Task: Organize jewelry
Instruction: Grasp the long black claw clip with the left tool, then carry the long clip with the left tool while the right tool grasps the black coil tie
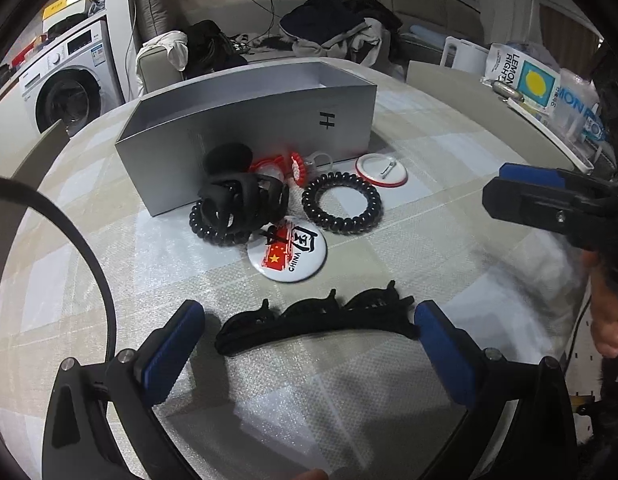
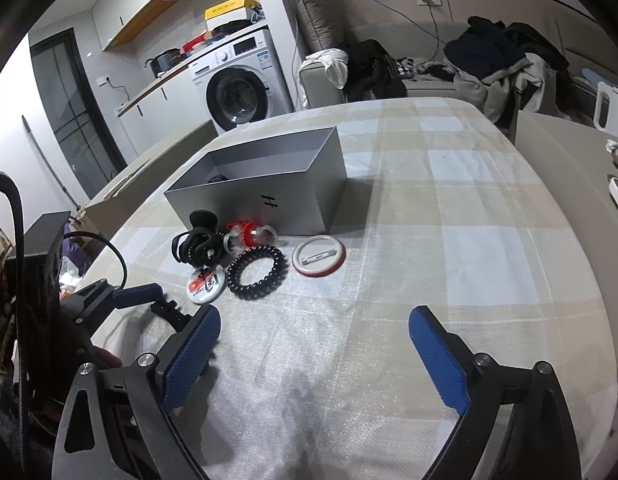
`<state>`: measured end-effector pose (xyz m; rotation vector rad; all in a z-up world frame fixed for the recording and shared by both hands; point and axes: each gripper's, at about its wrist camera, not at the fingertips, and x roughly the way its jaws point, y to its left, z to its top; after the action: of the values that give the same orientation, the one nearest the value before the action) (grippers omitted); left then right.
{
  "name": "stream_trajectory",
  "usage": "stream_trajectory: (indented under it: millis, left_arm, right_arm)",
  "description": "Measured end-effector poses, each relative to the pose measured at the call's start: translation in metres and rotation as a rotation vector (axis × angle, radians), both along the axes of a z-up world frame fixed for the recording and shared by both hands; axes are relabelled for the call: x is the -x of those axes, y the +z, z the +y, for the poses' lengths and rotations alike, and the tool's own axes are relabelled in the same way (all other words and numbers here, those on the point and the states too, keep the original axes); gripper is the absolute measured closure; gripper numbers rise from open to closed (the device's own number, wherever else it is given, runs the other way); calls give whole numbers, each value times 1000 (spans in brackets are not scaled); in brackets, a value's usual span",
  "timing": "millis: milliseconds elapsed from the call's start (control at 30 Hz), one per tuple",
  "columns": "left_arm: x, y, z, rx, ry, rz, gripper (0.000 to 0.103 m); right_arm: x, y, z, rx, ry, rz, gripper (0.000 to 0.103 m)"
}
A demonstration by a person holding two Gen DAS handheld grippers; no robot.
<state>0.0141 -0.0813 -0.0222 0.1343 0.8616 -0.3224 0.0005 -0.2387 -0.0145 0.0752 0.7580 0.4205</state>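
Observation:
An open grey box [image 1: 249,120] stands on the table; it also shows in the right wrist view [image 2: 265,196]. In front of it lie a black claw clip [image 1: 245,196], two black spiral hair ties [image 1: 343,202], a red and clear piece [image 1: 281,164], a "CHINA" badge [image 1: 287,254] and a face-down red-rimmed badge [image 1: 383,170]. A long black hair clip [image 1: 317,316] lies between the fingers of my open left gripper [image 1: 309,344]. My right gripper [image 2: 315,354] is open and empty over bare tablecloth.
The checked tablecloth [image 2: 449,240] covers the table. Packets and a white tray [image 1: 549,92] sit at the far right. A sofa with clothes [image 1: 333,28] and a washing machine [image 2: 241,88] stand behind. The right gripper [image 1: 549,200] shows at the right in the left wrist view.

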Motion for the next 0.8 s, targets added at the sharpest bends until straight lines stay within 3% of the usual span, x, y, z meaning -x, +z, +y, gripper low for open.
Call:
stream_trajectory:
  millis: [100, 167, 333, 567, 633, 700, 800]
  left_arm:
    - [1, 0, 4, 7, 14, 0, 2]
    - [2, 2, 4, 3, 10, -13, 13]
    - [9, 11, 10, 37, -24, -66, 13]
    - [16, 29, 24, 67, 2, -163, 13]
    - [14, 33, 30, 81, 21, -185, 13]
    - [12, 36, 36, 86, 46, -201, 13]
    - [8, 40, 45, 103, 72, -231, 13]
  right_arm:
    - [-1, 0, -1, 0, -2, 3, 7]
    - [-1, 0, 0, 5, -2, 4, 7]
    - [-3, 0, 0, 11, -4, 5, 7]
    - [-14, -4, 9, 12, 14, 49, 8]
    - [-16, -4, 16, 15, 40, 58, 17]
    - [-19, -5, 26, 9, 76, 81, 37]
    - [-27, -7, 39, 10, 98, 109, 49]
